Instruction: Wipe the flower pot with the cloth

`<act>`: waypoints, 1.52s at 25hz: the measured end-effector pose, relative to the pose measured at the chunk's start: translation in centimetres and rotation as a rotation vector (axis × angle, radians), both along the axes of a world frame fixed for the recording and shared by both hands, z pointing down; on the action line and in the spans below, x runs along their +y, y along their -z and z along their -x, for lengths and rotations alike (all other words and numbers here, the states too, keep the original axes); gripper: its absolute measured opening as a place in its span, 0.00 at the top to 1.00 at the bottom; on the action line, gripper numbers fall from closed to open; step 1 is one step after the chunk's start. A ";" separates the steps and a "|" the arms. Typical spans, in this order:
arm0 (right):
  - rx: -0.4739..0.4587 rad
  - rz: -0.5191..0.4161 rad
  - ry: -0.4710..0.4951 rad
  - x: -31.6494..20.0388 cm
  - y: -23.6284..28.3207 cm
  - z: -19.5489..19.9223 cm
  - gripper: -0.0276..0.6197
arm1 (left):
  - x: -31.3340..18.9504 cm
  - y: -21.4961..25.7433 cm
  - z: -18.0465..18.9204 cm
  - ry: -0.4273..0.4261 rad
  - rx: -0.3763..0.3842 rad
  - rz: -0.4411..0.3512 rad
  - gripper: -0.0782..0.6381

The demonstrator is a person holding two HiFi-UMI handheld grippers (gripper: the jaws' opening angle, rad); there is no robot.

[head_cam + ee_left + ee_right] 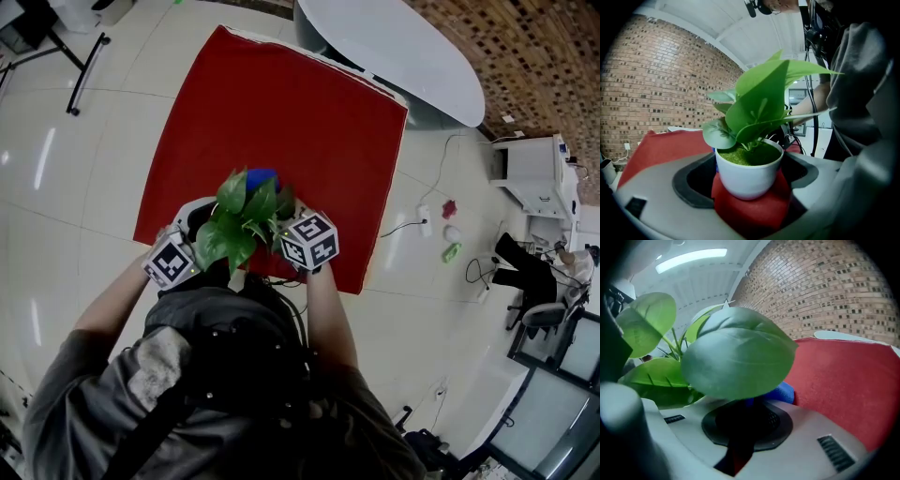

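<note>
A white flower pot point(749, 177) with a green leafy plant point(242, 220) stands on the red tablecloth point(309, 122), close to its near edge. In the head view the leaves hide the pot. My left gripper point(750, 190) has its jaws on either side of the pot, shut on it; in the head view the left gripper point(206, 225) is left of the plant. My right gripper point(740, 427), just right of the plant, is shut on a blue cloth point(785, 392). The blue cloth point(262, 177) shows behind the leaves, by the right gripper point(283, 208). A big leaf point(736, 357) blocks much of the right gripper view.
A white oval table point(403, 47) stands beyond the red one. On the floor to the right lie a power strip with cable point(424, 217) and small items point(451, 234). A white cabinet point(530, 169) and chair are further right; stand legs point(84, 66) at far left.
</note>
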State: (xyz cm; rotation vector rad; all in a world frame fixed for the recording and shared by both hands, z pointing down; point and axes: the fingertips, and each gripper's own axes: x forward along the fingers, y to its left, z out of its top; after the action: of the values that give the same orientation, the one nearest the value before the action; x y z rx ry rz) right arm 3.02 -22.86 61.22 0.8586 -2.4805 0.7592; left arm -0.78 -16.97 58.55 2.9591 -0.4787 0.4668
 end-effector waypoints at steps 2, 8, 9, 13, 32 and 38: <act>-0.046 -0.001 -0.079 0.5 0.2 -0.9 0.87 | 0.3 0.1 -0.2 0.005 0.005 -0.005 0.24; -0.121 -0.042 -0.301 2.4 2.4 -5.8 0.87 | 0.8 0.5 0.0 0.080 -0.047 -0.077 0.24; -0.119 -0.052 -0.324 2.8 2.8 -6.7 0.87 | 1.0 0.5 0.2 0.094 -0.056 -0.083 0.24; -0.113 -0.090 -0.406 5.1 4.5 -10.2 0.87 | 2.2 0.4 1.6 0.162 -0.089 -0.068 0.24; -0.186 -0.470 -0.501 37.3 19.7 -16.0 0.87 | 27.1 12.9 8.4 0.704 0.149 -0.025 0.47; -0.177 -0.500 -0.522 42.9 23.3 -18.1 0.87 | 32.4 21.8 4.5 0.619 0.245 -0.077 0.67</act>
State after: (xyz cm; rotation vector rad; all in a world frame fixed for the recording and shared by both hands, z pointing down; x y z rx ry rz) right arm 21.09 20.01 37.91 1.7301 -2.6740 0.3682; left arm -5.24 15.40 36.74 2.6694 -1.3278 0.0166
